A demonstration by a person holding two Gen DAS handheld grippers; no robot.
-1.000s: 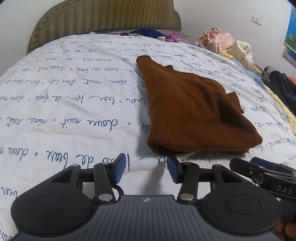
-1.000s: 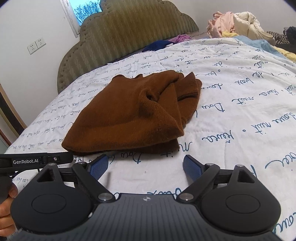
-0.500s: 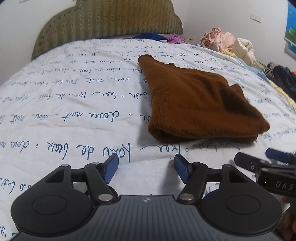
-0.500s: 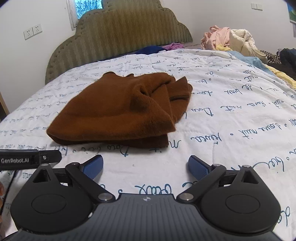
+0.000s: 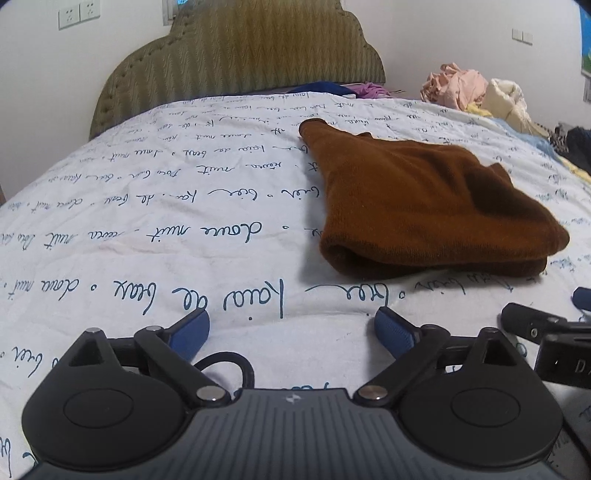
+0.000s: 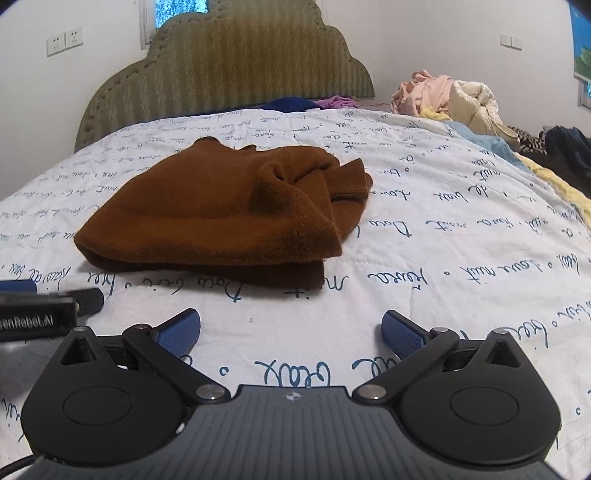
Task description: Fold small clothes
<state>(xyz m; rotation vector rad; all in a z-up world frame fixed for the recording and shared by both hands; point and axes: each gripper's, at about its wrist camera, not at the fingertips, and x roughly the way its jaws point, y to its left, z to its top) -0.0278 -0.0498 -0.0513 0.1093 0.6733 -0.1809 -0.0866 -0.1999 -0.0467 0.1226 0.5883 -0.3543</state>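
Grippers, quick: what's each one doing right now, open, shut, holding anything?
Left gripper: open, jaws just widened, empty.
Right gripper: open, jaws just widened, empty.

A bed (image 6: 461, 258) with a white quilt printed in blue script stands against white walls (image 6: 443, 44), under a scalloped olive headboard (image 6: 229, 70). A window (image 6: 181, 11) shows above the headboard, with wall sockets (image 6: 64, 40) to its left.
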